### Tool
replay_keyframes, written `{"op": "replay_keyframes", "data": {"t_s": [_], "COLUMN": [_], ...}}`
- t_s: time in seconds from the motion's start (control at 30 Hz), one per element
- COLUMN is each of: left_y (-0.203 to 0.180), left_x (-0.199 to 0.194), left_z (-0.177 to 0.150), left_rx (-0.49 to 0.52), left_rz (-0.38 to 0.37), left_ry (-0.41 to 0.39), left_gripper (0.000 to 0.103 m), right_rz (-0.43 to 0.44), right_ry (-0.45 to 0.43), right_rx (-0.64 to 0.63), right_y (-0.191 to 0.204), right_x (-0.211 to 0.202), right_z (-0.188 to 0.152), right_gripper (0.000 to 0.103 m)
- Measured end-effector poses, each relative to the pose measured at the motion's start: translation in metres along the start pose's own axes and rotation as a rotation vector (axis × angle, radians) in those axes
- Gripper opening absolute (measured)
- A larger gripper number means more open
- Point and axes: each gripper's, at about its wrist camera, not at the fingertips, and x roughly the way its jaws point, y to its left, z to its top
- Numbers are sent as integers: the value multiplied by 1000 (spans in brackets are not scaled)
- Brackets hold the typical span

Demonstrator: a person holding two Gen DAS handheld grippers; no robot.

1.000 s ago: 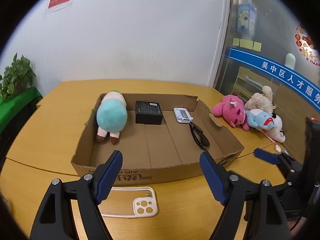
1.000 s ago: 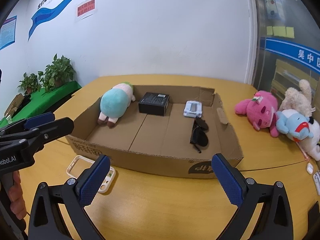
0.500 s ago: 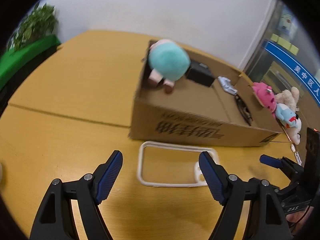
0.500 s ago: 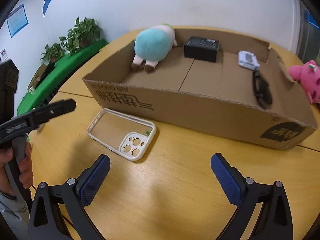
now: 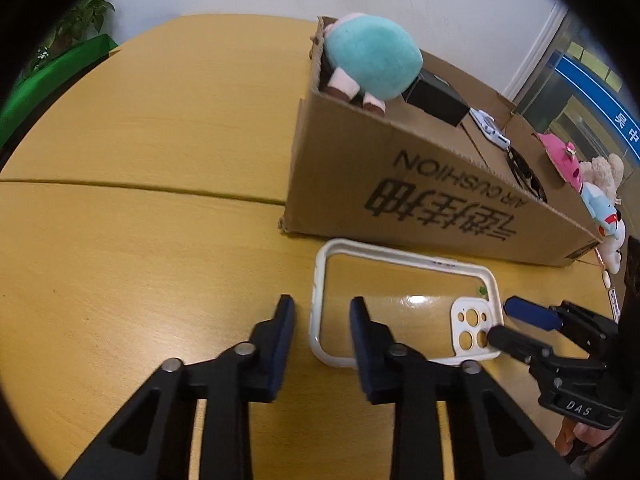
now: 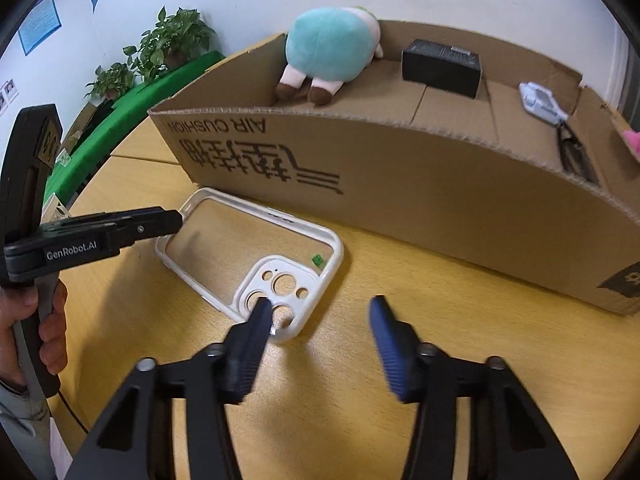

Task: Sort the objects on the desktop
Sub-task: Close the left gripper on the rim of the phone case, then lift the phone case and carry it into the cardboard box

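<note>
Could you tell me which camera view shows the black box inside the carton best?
The right wrist view: the black box shows its whole top and front over the carton wall. In the left wrist view it sits partly hidden behind the teal plush toy.

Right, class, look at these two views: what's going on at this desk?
A person holds a gripper in each hand over a clear phone case lying on the wooden table beside a cardboard box. The left gripper is closing over the case's plain end, the right gripper over its camera end. Neither grips it yet. The box already holds a plush toy and other things.
</note>
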Motion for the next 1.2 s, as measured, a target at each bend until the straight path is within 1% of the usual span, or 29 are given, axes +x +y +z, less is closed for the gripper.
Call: {"op": "replay_keyframes", "data": {"t_s": [0.03,0.07,0.1,0.13,0.17,0.23,0.3,0.4,0.47,0.53,0.57,0.63,0.67,0.7,0.73,0.77,0.83,0.87,0.9,0.93,0.97,1.07,1.13,1.17,1.2], "left_y": [-3,-4,-6,-9,-11,-19,-26,-51,-72,-95,-102,-117,-121,-123,-127,-130,-130,-129,-126,-128,-129,-127,-124,-125,-124], "left_x": [1,2,3,3,3,3,5,6,6,7,7,5,6,8,11,15,21,22,21,22,23,23,22,22,23], "left_z": [-2,-3,-4,-5,-7,-11,-14,-24,-31,-36,-36,-32,-29,-28,-27,-28,-29,-30,-31,-30,-31,-33,-34,-35,-35], "left_rx": [13,20,26,28,30,48,47,71,109,150,157,178,187,194,206,215,221,218,217,213,211,211,206,198,188], "left_rz": [3,7,9,2,-3,-15,-43,-87,-108,-135,-136,-117,-110,-104,-86,-72,-57,-58,-60,-63,-64,-67,-64,-73,-82], "left_ry": [-5,-6,-4,0,3,15,30,57,84,100,97,79,84,88,96,106,124,128,122,124,126,121,115,120,123], "left_gripper": [17,15,11,10,9,9,8,8,8,9,9,10,14,20,23,25,25,25,25,25,25,17,13,7,7], "right_rz": [-3,-8,-8,-2,-1,-14,-7,3,-24,-35,-44,-63,-89,-105,-119,-132,-137,-134,-131,-123,-110,-128,-121,-115,-77], "right_ry": [-6,-7,-6,-6,-6,-13,-16,-10,-7,-3,-1,-6,-16,-25,-32,-37,-39,-37,-42,-48,-54,-51,-43,-39,-28], "right_rx": [-6,-13,-19,-21,-23,-29,-14,12,13,41,65,90,99,104,108,109,105,102,95,93,92,67,64,63,70], "right_y": [0,1,1,1,1,-3,-12,-32,-44,-63,-74,-88,-95,-99,-103,-105,-105,-104,-101,-99,-97,-88,-86,-85,-85], "right_x": [0,0,0,-1,-1,-5,-12,-26,-36,-48,-55,-65,-72,-77,-82,-86,-89,-88,-87,-87,-87,-83,-81,-81,-80], "right_z": [0,0,0,-1,-2,-6,-13,-28,-39,-49,-55,-61,-66,-69,-72,-74,-76,-77,-77,-78,-78,-73,-70,-69,-68], "right_gripper": [40,38,31,24,21,19,17,16,16,20,20,31,35,44,46,46,46,45,35,21,17,16,15,15,16]}}
